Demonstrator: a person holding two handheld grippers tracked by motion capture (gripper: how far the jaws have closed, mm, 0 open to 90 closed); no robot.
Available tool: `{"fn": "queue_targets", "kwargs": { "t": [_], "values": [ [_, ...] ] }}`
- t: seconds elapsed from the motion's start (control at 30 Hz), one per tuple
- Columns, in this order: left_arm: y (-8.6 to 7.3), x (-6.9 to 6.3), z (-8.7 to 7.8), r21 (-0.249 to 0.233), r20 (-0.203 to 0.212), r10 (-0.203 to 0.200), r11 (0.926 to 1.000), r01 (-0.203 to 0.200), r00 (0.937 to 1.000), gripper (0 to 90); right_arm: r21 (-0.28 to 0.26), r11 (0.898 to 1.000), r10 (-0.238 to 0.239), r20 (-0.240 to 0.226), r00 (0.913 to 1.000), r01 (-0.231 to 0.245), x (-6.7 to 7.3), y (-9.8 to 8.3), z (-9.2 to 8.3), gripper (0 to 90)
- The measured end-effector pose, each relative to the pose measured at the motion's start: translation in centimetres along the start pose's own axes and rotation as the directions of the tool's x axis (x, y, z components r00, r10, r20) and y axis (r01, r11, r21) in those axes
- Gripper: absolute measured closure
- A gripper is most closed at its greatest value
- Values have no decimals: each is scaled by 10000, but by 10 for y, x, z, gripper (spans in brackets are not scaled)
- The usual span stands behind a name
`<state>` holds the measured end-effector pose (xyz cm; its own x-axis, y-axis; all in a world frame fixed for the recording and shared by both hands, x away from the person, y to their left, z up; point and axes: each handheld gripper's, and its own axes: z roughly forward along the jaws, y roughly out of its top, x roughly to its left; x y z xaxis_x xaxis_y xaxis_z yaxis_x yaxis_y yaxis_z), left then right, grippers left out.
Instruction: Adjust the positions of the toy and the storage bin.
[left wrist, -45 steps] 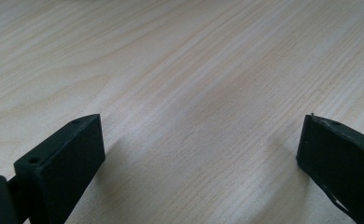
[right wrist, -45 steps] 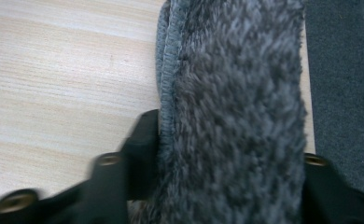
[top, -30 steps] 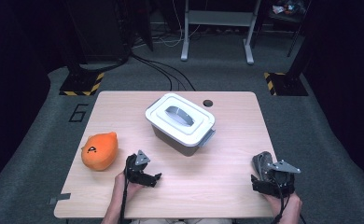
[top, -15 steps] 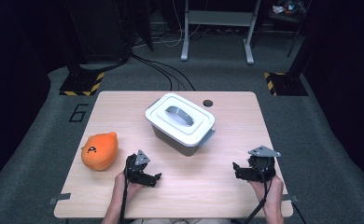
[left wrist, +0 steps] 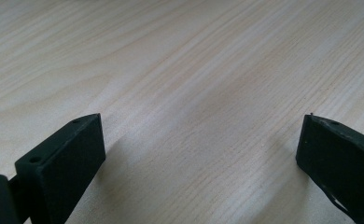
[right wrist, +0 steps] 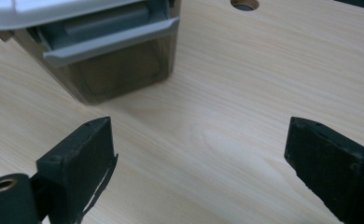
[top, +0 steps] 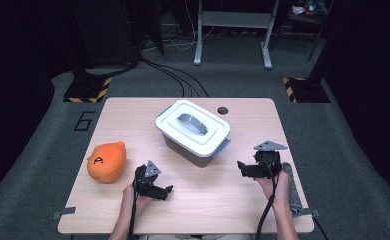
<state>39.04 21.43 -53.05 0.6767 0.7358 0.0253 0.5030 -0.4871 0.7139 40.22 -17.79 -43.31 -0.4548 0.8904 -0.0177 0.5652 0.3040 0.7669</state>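
1. Pale wood of the desk (top: pixel 203 205) lies bare under the left hand-held gripper (top: pixel 169 190), nearest the person; its jaws stand spread wide with nothing between them, well short of the lidded box (top: pixel 193 131) and to its near left.
2. Farther along, the right hand-held gripper (top: pixel 240 166) hovers just off the box's near right corner, jaws also spread and empty. Its own view looks straight at the grey side latch (right wrist: pixel 110 39) under the white lid.
3. The box sits at the middle of the desk, lid on, handle (top: pixel 193 122) flat on top.
4. Left of the box, near the desk's edge, rests an orange plush toy (top: pixel 106 161); a small dark hole (top: pixel 223 110) lies beyond the box.
5. Risk, as I judge it: the right jaws could strike the latch at an angle and shove the light box across the smooth wood, since the left gripper is not bracing it. A grip on the latch's thin lip could also slip off.
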Motion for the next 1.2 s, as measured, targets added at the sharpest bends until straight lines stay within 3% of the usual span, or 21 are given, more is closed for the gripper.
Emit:
{"fn": "queue_targets", "kwargs": {
  "t": [0.3, 0.63, 0.83, 0.97, 1.2],
  "values": [
    [0, 0, -1, 84, 23, -18, 10000, 18, 10000, 11, -188, 9998, -84, -314, 9995, 78, -6, 21, 10, 77],
    [0, 0, -1, 94, 7, -34, 9999, 34, 10000, 11, -569, 9981, 204, -674, 9975, -243, -15, 47, 12, 94],
    [0, 0, -1, 93, 8, -35, 10000, 35, 10000, 12, -762, 9971, -24, -660, 9978, -26, -15, 61, 15, 126],
    [0, 0, -1, 95, 8, -32, 9999, 32, 10000, 12, -811, 9967, -136, -823, 9965, 70, -15, 74, 23, 185],
    [0, 0, -1, 94, 13, -46, 9999, 45, 10000, 12, -715, 9973, -267, -1210, 9923, 181, -12, 91, 41, 367]
  ]
}}
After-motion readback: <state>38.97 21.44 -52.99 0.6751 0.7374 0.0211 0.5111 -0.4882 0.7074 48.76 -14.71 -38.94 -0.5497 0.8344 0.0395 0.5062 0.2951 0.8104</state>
